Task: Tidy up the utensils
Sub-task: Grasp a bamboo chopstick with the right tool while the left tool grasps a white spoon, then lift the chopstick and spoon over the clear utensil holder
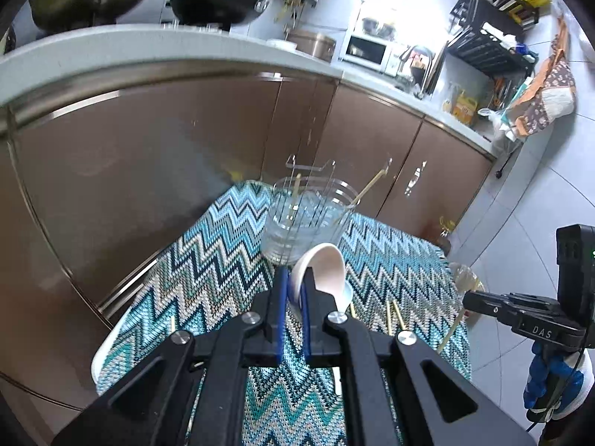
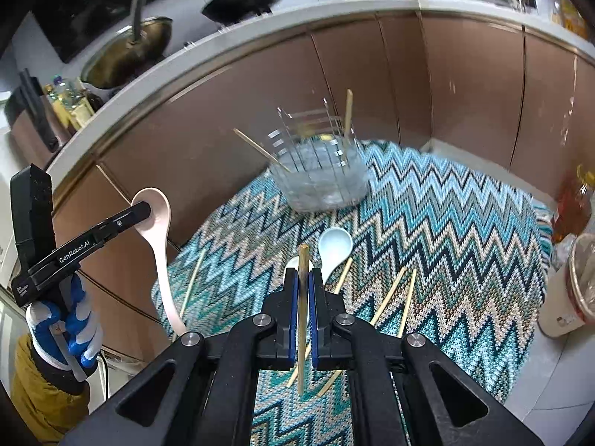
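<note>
The left gripper (image 1: 293,290) is closed on the bowl of a pale pink spoon (image 2: 158,245), so the spoon's long handle hangs down and away from the jaws, well above the zigzag cloth (image 1: 208,245). The right gripper (image 2: 303,278) is clamped on a single wooden chopstick (image 2: 302,319), whose long axis runs nearly in line with the fingers, one end poking out past the tips and the other trailing back beneath them. Straight ahead of both grippers, toward the far edge of the cloth by the brown cabinet doors (image 1: 148,148), stands the clear utensil holder (image 2: 319,174), upright, with two chopsticks already leaning in it. Both held pieces point roughly toward it; neither hand looks clearly nearer, though the chopstick's axis would likely need tipping upright to drop in. Loose on the cloth between grippers and holder lie a white spoon (image 2: 333,249) and several more chopsticks (image 2: 390,293), mostly near the right gripper. Readable writing: "GenRobot.AI" on the left gripper's side, and "DAS" on the right gripper's side.
</note>
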A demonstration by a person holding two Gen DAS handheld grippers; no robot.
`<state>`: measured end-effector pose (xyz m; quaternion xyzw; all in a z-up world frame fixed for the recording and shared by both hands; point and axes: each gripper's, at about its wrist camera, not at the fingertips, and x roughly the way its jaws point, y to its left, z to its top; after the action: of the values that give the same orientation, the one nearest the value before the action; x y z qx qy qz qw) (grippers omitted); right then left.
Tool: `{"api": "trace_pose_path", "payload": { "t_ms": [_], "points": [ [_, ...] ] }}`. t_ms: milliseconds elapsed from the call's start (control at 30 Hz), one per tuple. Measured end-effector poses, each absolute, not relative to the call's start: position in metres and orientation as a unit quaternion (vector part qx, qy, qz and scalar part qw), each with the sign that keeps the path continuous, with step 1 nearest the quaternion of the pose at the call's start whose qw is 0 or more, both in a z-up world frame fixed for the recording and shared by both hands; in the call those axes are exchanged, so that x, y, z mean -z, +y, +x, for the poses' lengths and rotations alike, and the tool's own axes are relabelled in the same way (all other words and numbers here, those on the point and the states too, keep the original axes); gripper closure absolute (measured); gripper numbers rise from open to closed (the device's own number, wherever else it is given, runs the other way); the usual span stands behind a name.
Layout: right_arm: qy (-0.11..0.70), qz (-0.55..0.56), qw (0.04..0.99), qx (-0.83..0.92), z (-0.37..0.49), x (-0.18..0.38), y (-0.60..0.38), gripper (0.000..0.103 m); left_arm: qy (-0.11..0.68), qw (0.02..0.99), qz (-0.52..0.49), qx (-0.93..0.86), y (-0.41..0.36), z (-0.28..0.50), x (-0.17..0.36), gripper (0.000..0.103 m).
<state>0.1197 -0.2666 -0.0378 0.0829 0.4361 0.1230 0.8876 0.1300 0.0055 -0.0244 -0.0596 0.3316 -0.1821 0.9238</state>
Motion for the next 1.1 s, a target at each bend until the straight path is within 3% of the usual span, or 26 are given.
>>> {"api": "trace_pose_path", "payload": {
  "t_ms": [333, 667, 900, 1100],
  "points": [
    [0.351, 0.047, 0.926, -0.130, 0.117, -0.024, -0.248, 0.098, 0.269, 0.949, -0.032, 0.164, -0.006, 0.116, -0.028, 0.097],
    [0.218, 0.020, 0.969, -0.114, 0.185, -0.081, -0.239, 0.098, 0.168, 0.981, -0.006, 0.097, -0.044, 0.178, -0.065, 0.097],
    [0.180, 0.031, 0.977, -0.111, 0.250, -0.067, -0.243, 0.098, 0.125, 0.991, 0.024, 0.037, -0.081, 0.242, -0.044, 0.097],
    [0.186, 0.023, 0.977, -0.105, 0.295, -0.026, -0.243, 0.098, 0.142, 0.990, 0.014, 0.009, -0.096, 0.289, -0.003, 0.097]
  ]
}}
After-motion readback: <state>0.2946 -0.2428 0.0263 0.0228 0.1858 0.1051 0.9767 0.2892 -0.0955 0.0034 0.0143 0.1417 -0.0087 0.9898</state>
